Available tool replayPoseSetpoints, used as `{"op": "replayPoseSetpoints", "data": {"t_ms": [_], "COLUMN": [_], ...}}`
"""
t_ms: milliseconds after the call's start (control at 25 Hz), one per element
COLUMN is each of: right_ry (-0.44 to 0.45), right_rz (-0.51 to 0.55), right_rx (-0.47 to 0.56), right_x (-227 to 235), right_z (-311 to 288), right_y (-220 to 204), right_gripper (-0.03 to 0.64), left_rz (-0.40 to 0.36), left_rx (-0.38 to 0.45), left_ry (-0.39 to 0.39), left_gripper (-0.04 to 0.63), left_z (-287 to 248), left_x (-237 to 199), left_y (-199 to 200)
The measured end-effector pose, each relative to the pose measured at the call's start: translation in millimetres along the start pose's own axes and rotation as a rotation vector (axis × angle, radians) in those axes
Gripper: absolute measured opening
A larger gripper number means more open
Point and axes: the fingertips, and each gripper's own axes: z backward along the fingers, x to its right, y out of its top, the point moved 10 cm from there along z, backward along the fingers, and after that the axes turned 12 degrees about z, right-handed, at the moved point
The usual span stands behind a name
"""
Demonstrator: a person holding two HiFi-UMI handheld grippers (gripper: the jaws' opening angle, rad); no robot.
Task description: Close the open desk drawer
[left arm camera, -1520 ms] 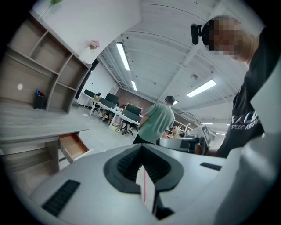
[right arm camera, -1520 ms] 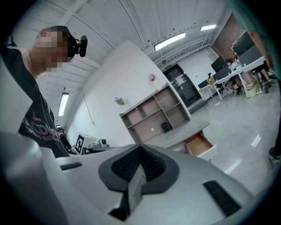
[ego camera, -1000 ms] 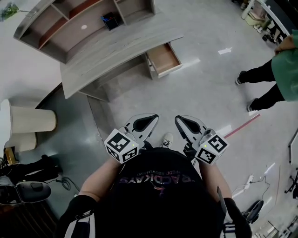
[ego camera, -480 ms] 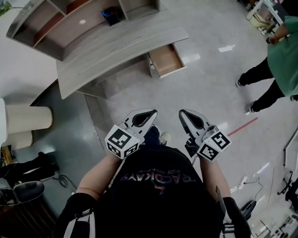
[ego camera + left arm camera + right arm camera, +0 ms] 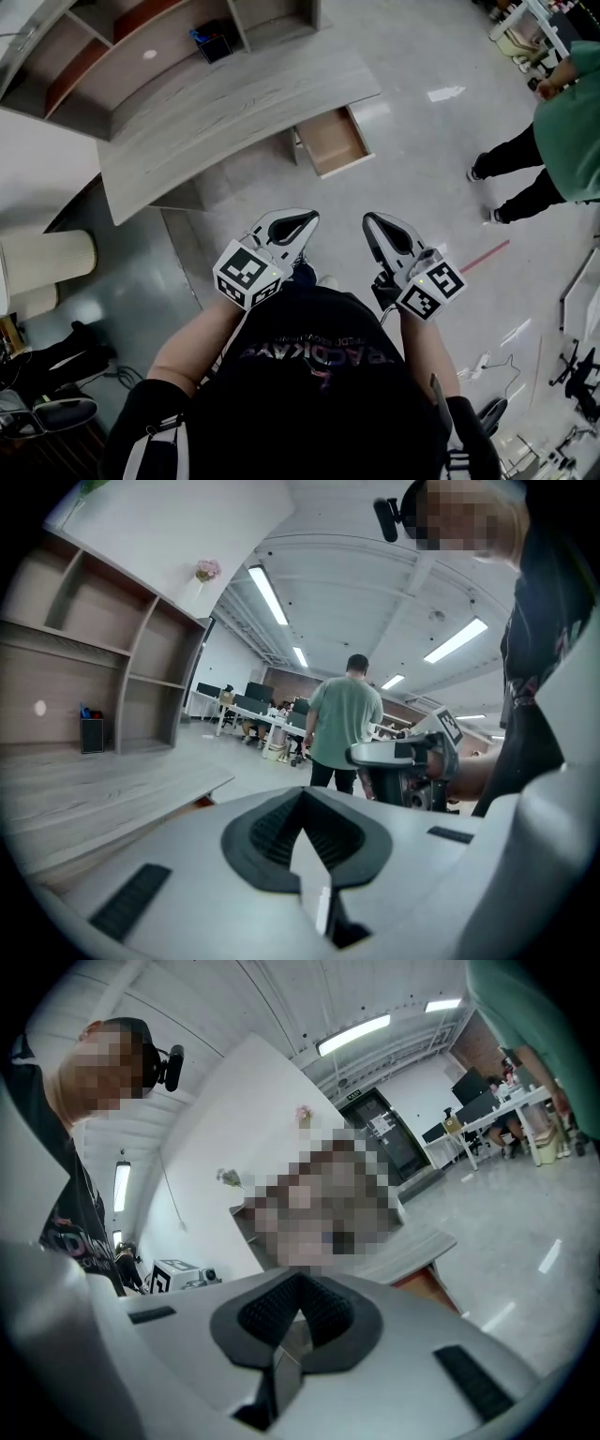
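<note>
Both grippers are held out in front of the person, side by side and well short of the desk (image 5: 234, 103).

- The left gripper (image 5: 305, 223) has its jaws fully together with nothing between them, as its own view confirms (image 5: 309, 855).
- The right gripper (image 5: 375, 226) is likewise closed and empty (image 5: 286, 1349).
- The drawer (image 5: 330, 141) stands pulled out from under the desk's right end, its wooden inside exposed. It is untouched.

Compared with a second ago, the desk and drawer sit lower in the head view and nearer the grippers. Jaw state is unchanged. The bystander in a green top (image 5: 570, 122) now fills more of the right edge. The red floor line (image 5: 483, 255) remains right of the right gripper.
</note>
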Motion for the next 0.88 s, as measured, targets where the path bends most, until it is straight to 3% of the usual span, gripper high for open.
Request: {"op": "replayPoseSetpoints", "data": {"t_ms": [360,480,880], "right_ry": [-0.041,-0.048,0.010], "right_rz": [0.031,0.047,0.116], "right_rx": [-0.031,-0.045,-0.081], "right_x": [17,24,79], "right_z": [-32,-33,-45], "right_y": [11,15,32], "right_gripper": [0.015,0.015,0.015], "left_rz": [0.052,0.037,0.060], "left_rx": [0.011,0.028,0.104], "left_ry": [-0.004,-0.002,0.127], "left_gripper": [0.006,0.006,0.006], "left_z": [-8,-15,-39], "left_x": [-38,-43,-45], "left_y": [14,16,23]}}
